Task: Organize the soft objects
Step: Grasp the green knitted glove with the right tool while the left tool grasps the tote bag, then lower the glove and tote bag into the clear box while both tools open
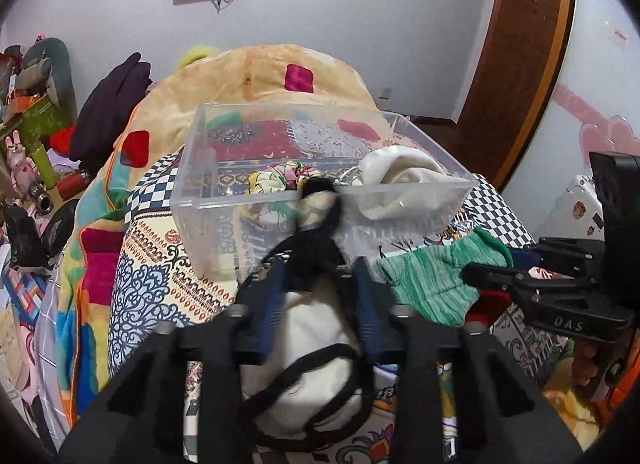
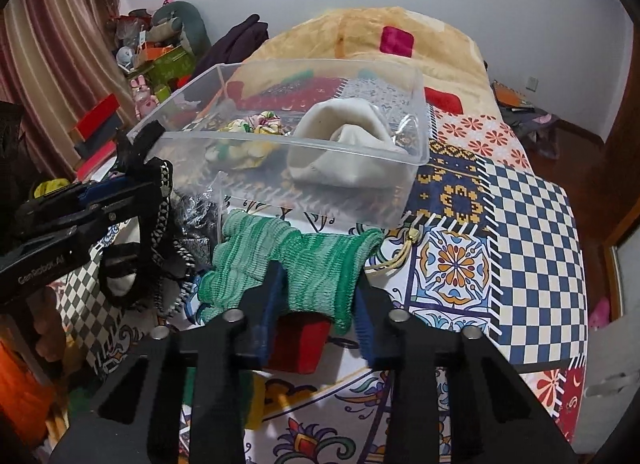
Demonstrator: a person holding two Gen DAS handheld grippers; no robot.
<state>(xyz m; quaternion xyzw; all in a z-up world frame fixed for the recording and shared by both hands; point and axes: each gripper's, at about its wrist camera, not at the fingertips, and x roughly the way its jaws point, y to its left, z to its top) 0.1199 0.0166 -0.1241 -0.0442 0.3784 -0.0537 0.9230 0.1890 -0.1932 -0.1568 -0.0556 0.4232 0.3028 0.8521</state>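
A clear plastic box point(image 1: 188, 180) point(image 2: 416, 104) stands on the patterned bedspread. Inside lie a cream cloth point(image 1: 400, 180) point(image 2: 344, 144) and a floral scrunchie point(image 1: 276, 180) point(image 2: 256, 124). My left gripper point(image 1: 320, 272) point(image 2: 120, 184) is shut on a black fabric piece point(image 1: 324, 232) point(image 2: 140, 144), held at the box's near rim. A white item with black straps point(image 1: 316, 344) lies under it. My right gripper point(image 2: 318, 284) point(image 1: 492, 272) is shut on a green knitted glove point(image 2: 304, 264) point(image 1: 432, 280), just in front of the box. A red block point(image 2: 300, 344) lies below it.
A folded plush blanket point(image 1: 280, 76) point(image 2: 380, 40) is piled behind the box. Toys, boxes and dark clothes point(image 1: 36, 136) point(image 2: 160, 56) clutter the left side. A wooden door point(image 1: 516, 48) is at right. The bed edge point(image 2: 576, 248) drops off at right.
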